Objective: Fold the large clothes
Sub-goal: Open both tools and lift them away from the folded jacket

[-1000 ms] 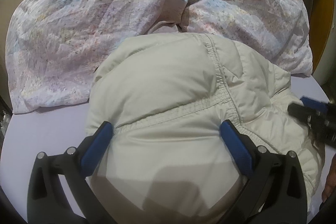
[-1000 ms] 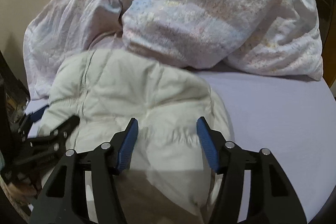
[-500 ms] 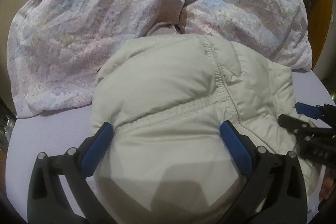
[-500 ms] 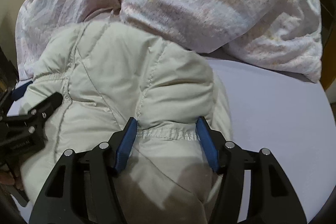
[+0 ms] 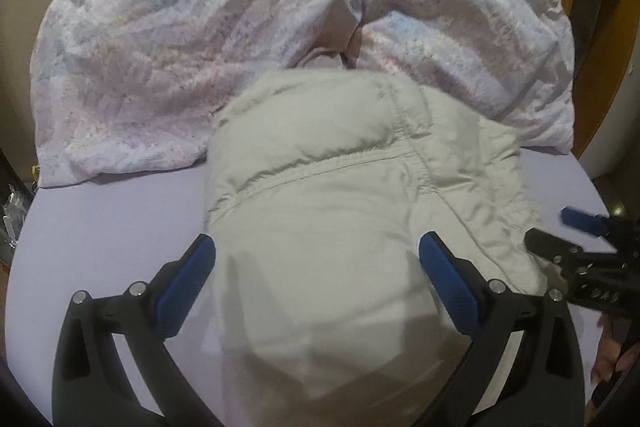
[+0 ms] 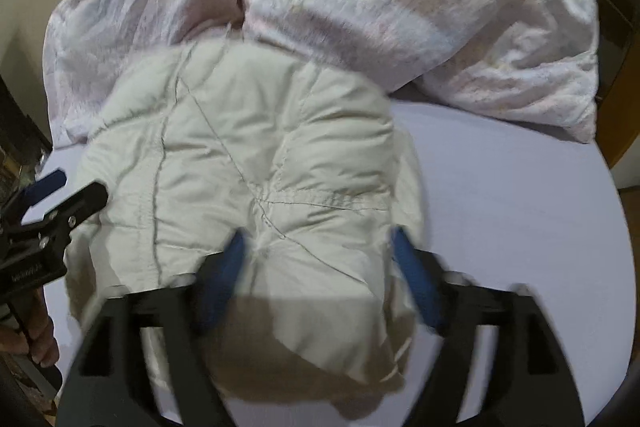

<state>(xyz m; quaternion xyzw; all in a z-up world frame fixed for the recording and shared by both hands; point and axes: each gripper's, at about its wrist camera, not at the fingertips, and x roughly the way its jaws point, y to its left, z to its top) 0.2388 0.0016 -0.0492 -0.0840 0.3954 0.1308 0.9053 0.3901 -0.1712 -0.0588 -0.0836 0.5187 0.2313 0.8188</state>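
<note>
Jacket [image 5: 340, 211]: lying bunched in a puffy, cream-coloured bundle on the bed [image 5: 104, 219], its far edge touching the duvet [image 5: 192, 39]; looking already folded over on itself, with quilted panels and stitched seams facing up.

Left gripper [image 5: 316, 259]: hovering over the near left part of the jacket, fingers [image 5: 188, 275] spread wide on either side of the padded bulk, gripping nothing.

Right gripper [image 6: 320, 251]: sitting low over the near right part of the jacket, fingers [image 6: 416, 283] also apart with padding bulging between them; blurred, so not possible to tell whether the blue pads are pressing the cloth or merely flanking it.

Weight: probably light for its bulk, being filled and airy rather than dense.

Stiffness: soft and springy; likely pushing back up after being pressed, so folds probably not staying flat without being held down.

Surface: smooth, slightly shiny shell, probably slippery between the pads and against the bed sheet.

Fragility: nothing breakable showing; only risk being a snagged seam or the shell sliding out of a shallow pinch.

Where to grip: best along the raised stitched seam [image 5: 320, 167] or a doubled edge, where the cloth is firmer and thinner than the puffed panels; pinching deep enough to catch shell and filling together.

Caution: keeping both grips level, since a loose bundle like this is likely unrolling when lifted from one side only.

Surroundings: crumpled floral duvet lying just behind, close enough to be caught by mistake.
</note>
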